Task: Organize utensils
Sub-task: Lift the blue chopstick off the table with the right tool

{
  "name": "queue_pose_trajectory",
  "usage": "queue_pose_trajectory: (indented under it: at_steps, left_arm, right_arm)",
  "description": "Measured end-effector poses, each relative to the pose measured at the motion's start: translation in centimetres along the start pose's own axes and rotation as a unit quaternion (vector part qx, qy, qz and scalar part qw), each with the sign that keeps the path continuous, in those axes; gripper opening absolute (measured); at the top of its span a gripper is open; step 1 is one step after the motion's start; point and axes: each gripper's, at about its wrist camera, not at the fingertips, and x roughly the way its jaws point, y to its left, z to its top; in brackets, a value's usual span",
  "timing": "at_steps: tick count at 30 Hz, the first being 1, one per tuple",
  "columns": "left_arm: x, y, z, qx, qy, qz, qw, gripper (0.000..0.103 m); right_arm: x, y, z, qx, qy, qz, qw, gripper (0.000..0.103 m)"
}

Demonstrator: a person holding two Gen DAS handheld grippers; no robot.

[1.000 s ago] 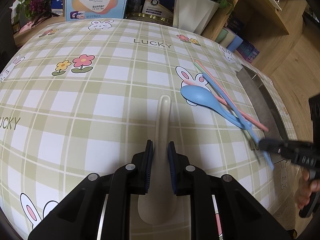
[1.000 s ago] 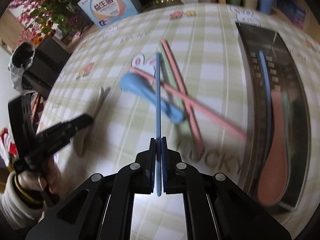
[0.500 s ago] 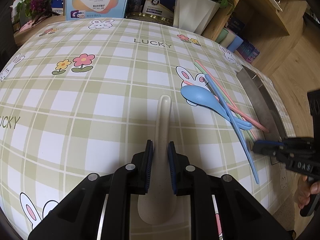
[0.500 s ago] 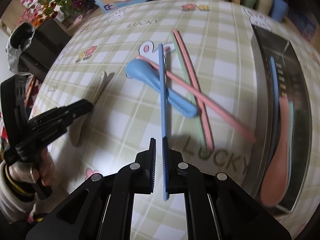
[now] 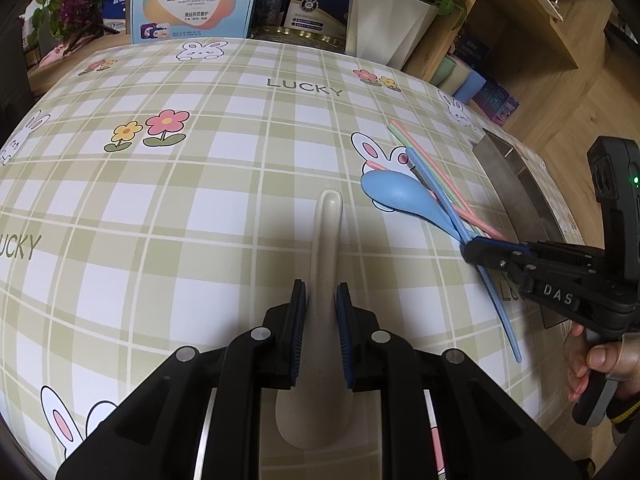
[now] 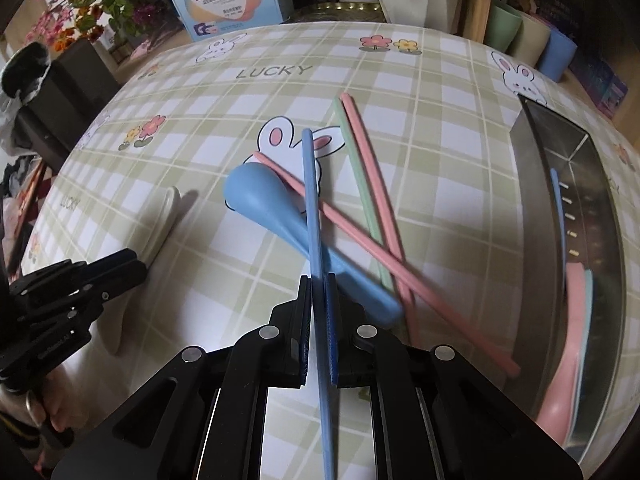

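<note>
Left gripper clamping its fingers on the handle of the cream spoon, bowl end lying under the gripper on the checked worktop. Right gripper pinching the blue chopstick with fingers nearly together, stick crossing above the blue spoon. Pink chopsticks and a green chopstick lying crossed beside that spoon. Metal tray at the worktop's right edge holding a pink spoon.

The plaid-clothed table carries a blue spoon, 3 chopsticks and seemingly a steel tray.
</note>
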Motion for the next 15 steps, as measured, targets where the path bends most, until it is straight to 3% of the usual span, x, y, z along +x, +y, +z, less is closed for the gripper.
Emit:
queue_pose_trajectory:
  at_steps: [8, 15]
  left_arm:
    - [0.0, -0.3, 0.0, 0.001, -0.001, 0.004, 1.0000, 0.016]
    - [0.1, -0.7, 0.1, 0.014, 0.005, 0.015, 0.9998, 0.017]
  right_arm:
    - [0.1, 0.3, -0.3, 0.000, -0.015, -0.011, 1.000, 0.007]
    - [-0.9, -0.4, -1.5, 0.034, -0.037, 0.022, 0.998, 0.006]
